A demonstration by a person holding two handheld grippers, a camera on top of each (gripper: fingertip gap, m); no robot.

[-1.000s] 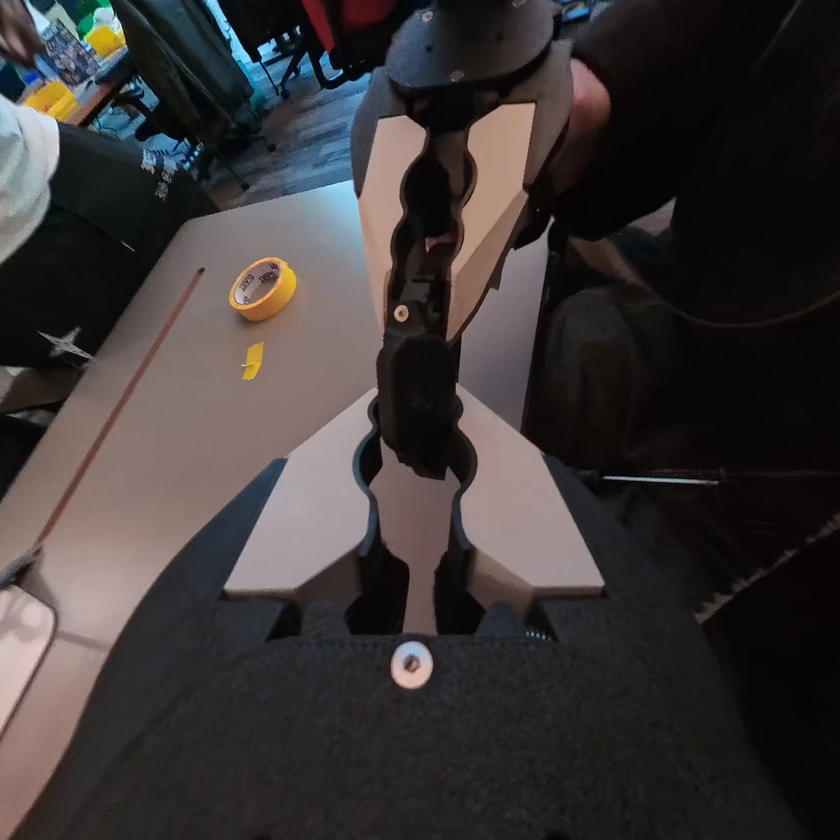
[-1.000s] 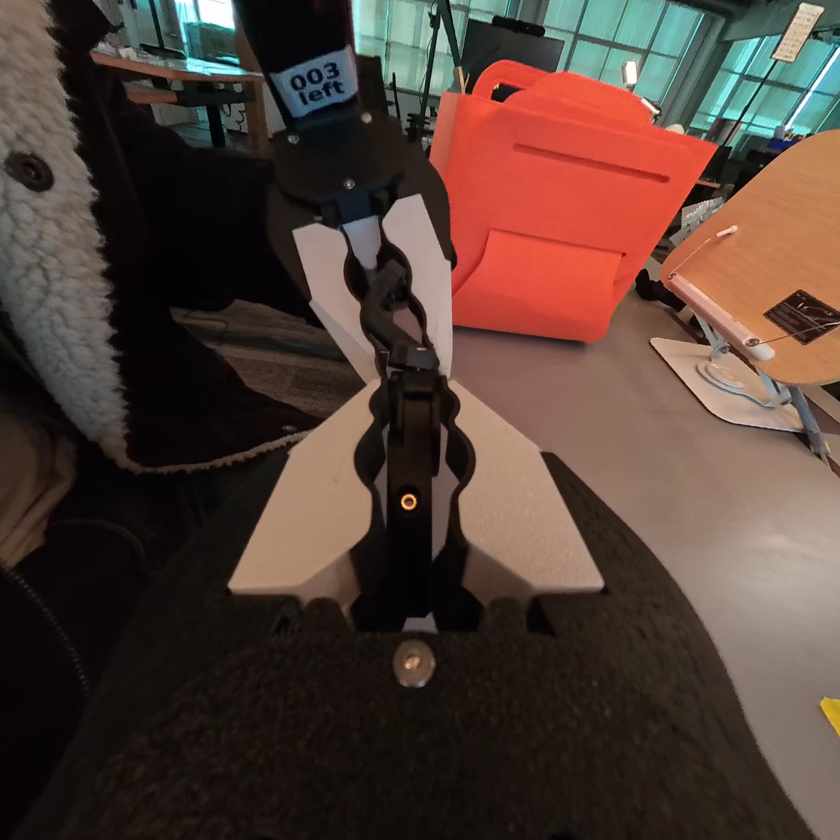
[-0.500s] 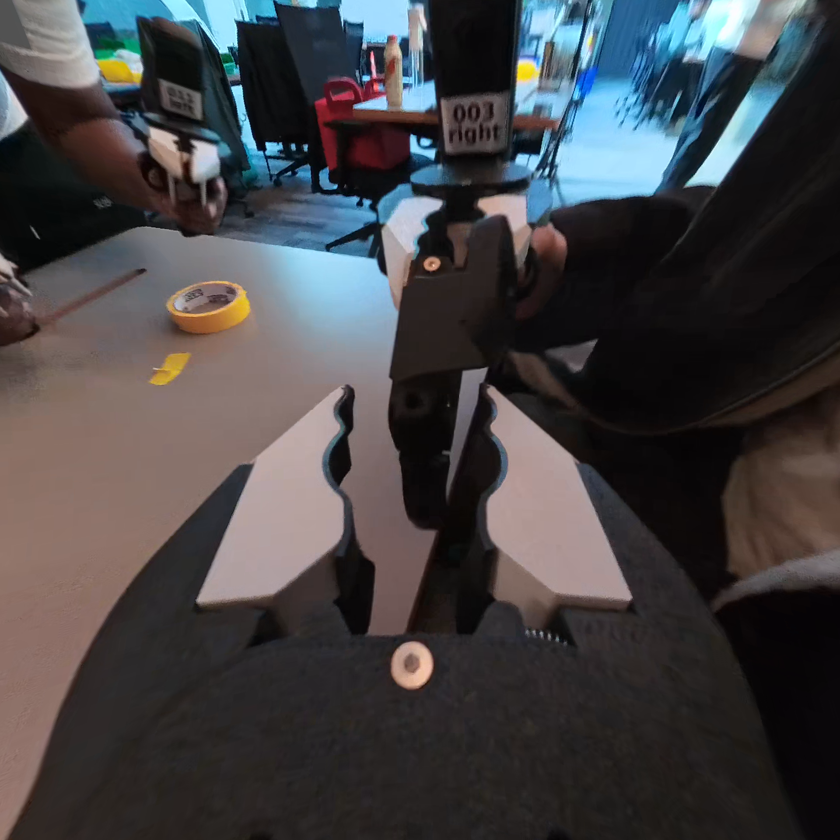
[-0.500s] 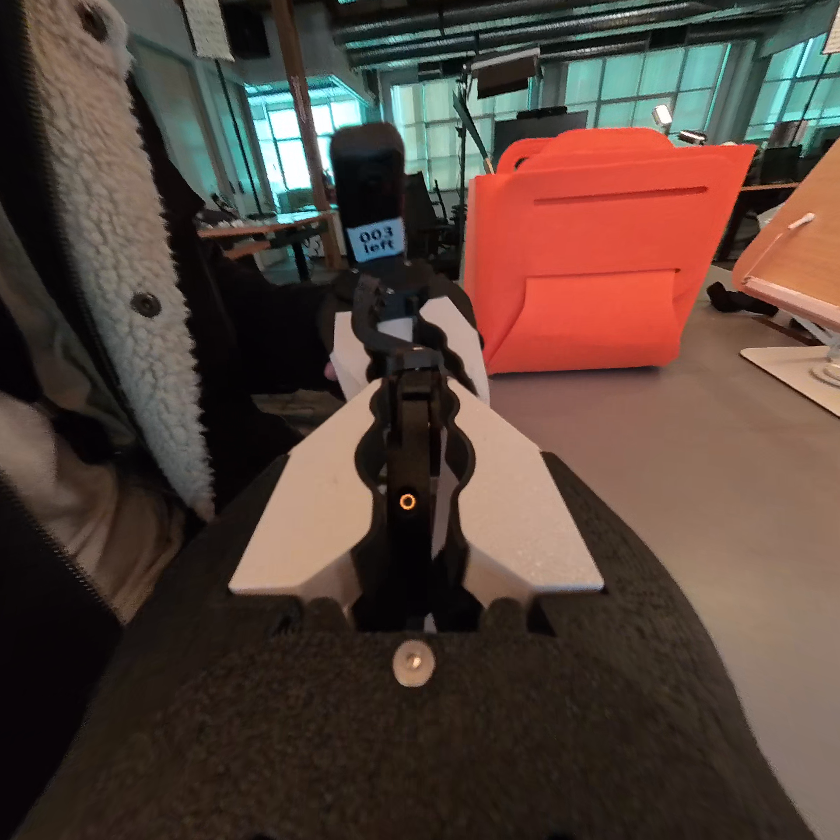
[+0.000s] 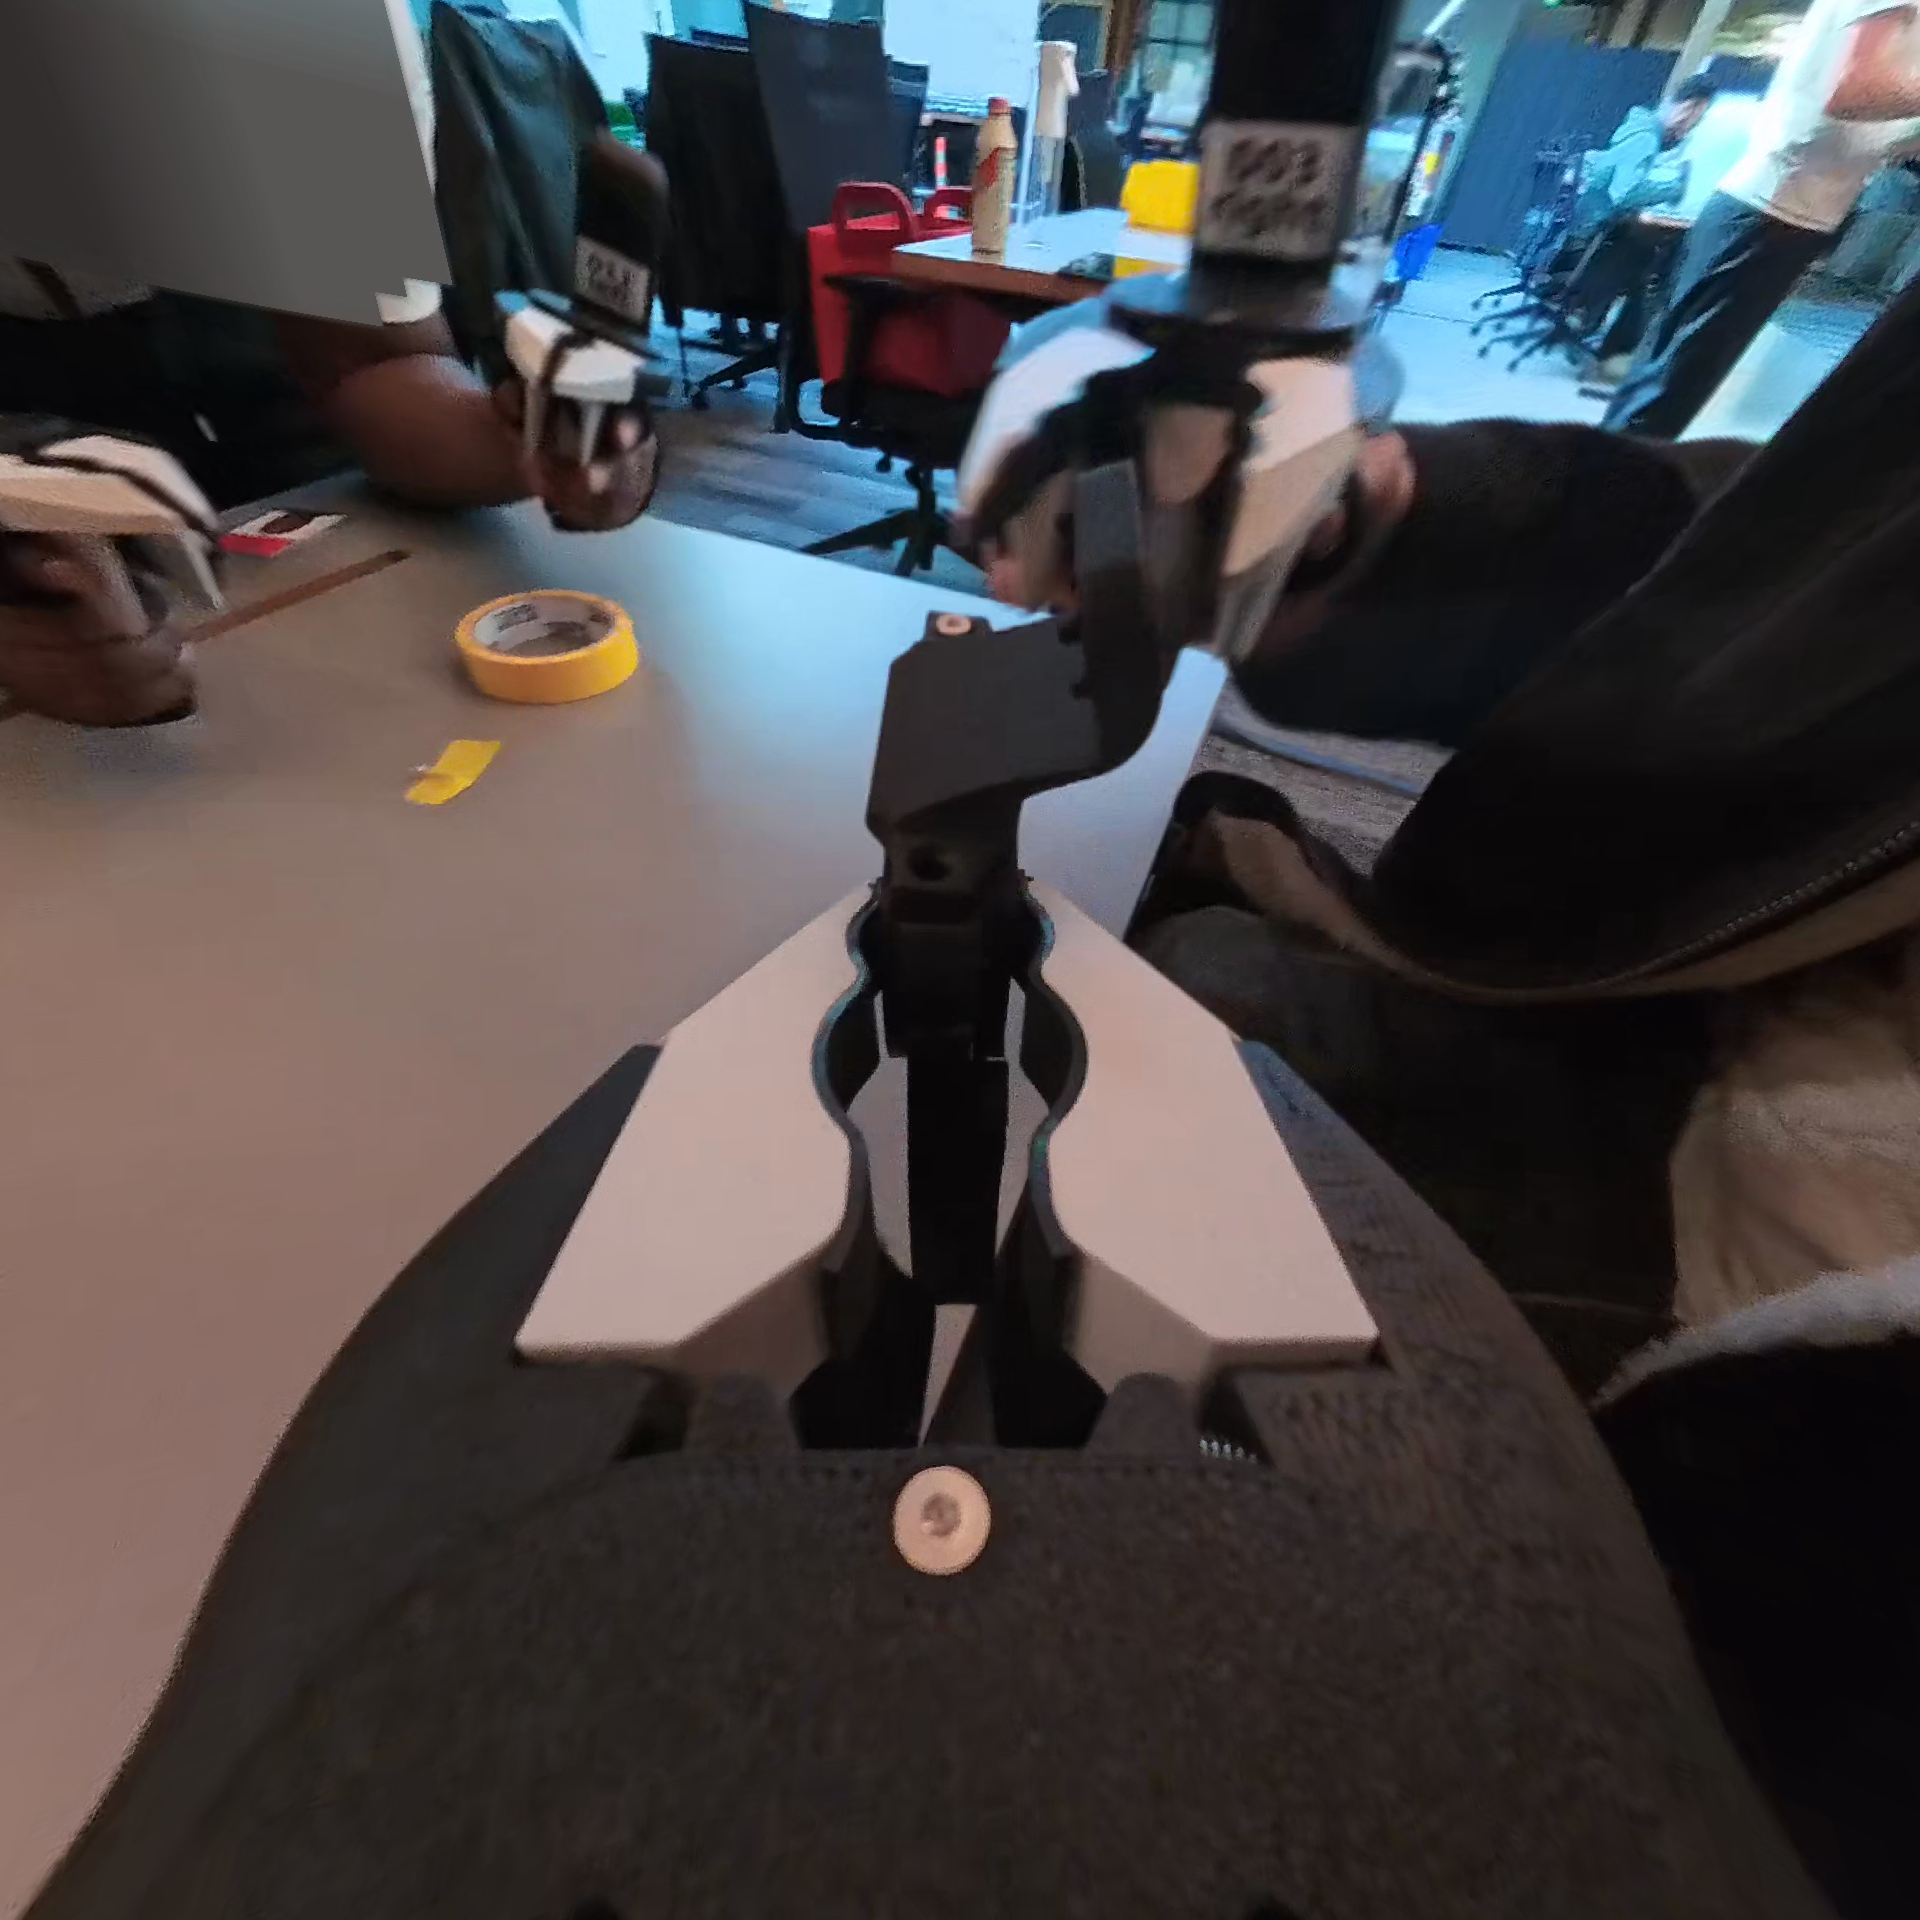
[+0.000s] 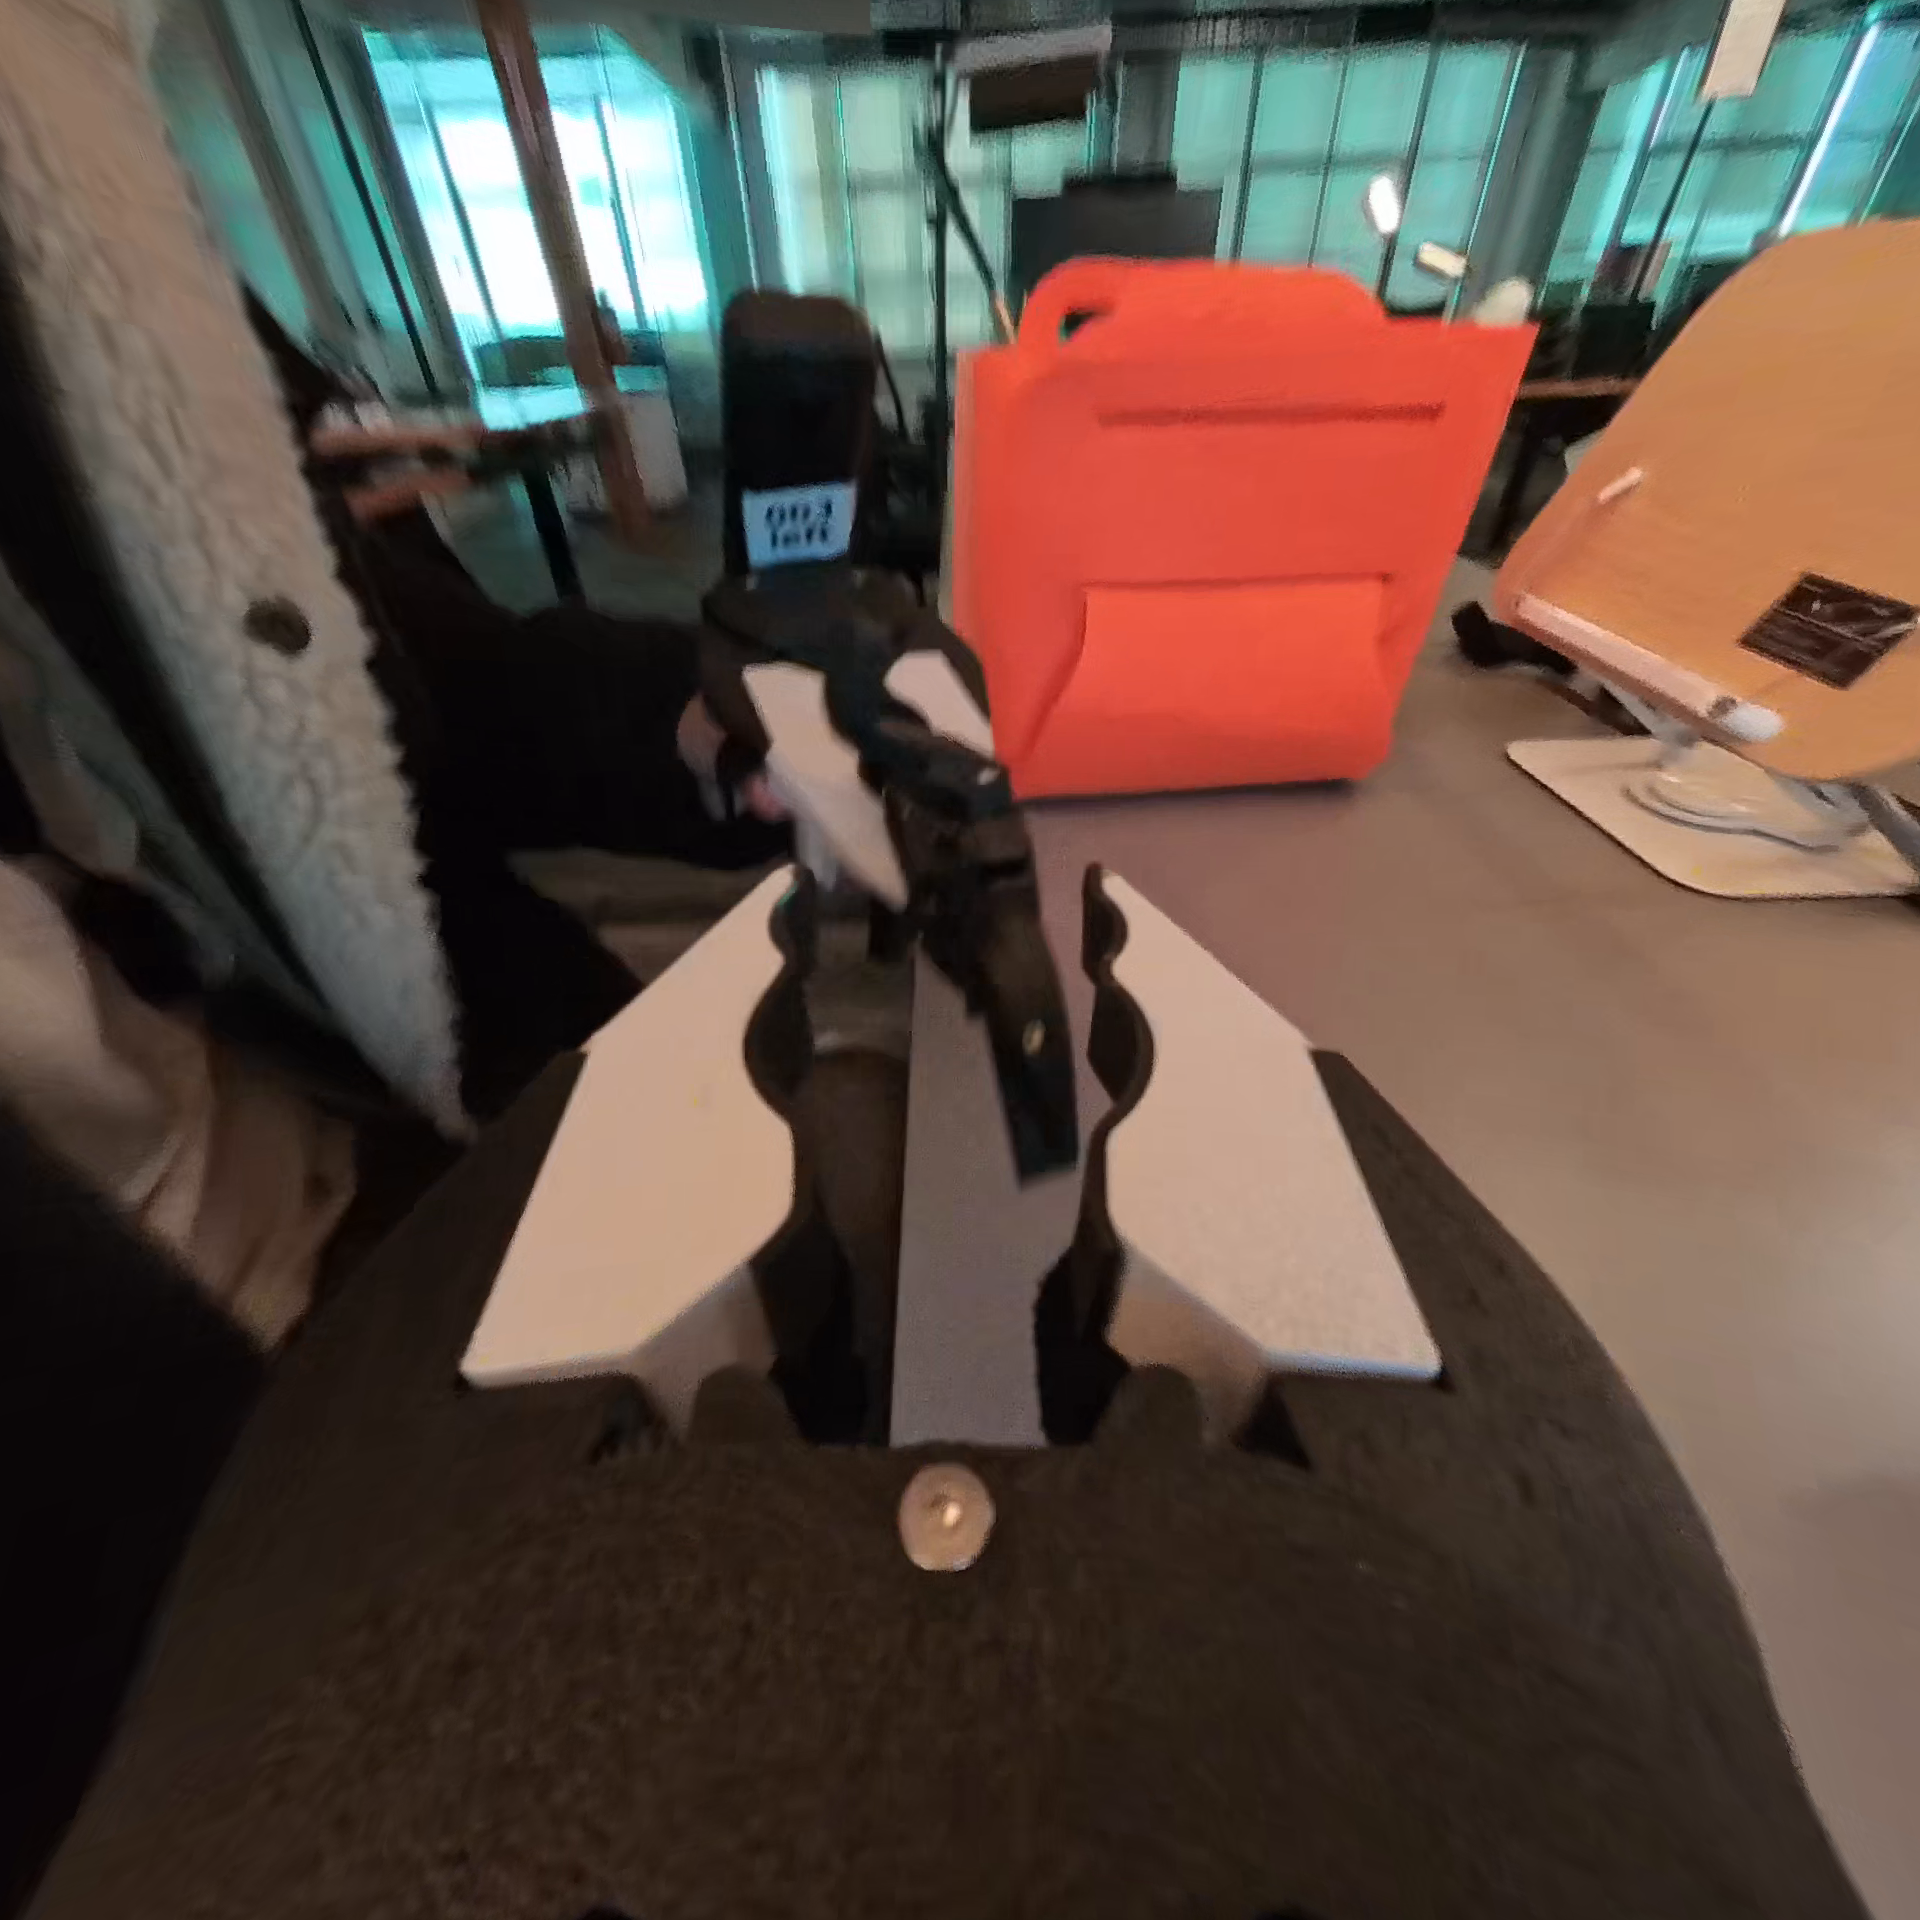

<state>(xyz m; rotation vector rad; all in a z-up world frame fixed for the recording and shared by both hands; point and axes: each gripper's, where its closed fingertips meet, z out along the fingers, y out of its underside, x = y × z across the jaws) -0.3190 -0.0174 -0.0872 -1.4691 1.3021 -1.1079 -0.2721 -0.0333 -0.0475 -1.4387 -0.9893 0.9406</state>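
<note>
Now your left gripper (image 5: 951, 925) pinches the black part (image 5: 997, 717) over the bench (image 5: 312, 987) edge; half a sec ago it was spread. Right gripper (image 6: 945, 904) has let go, fingers wide apart.

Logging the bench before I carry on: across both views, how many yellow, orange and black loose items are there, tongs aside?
Yellow: 2, tape roll and tape scrap
Orange: 1, bag
Black: 1, bracket, clamped in the left tongs
Total: 4
</note>
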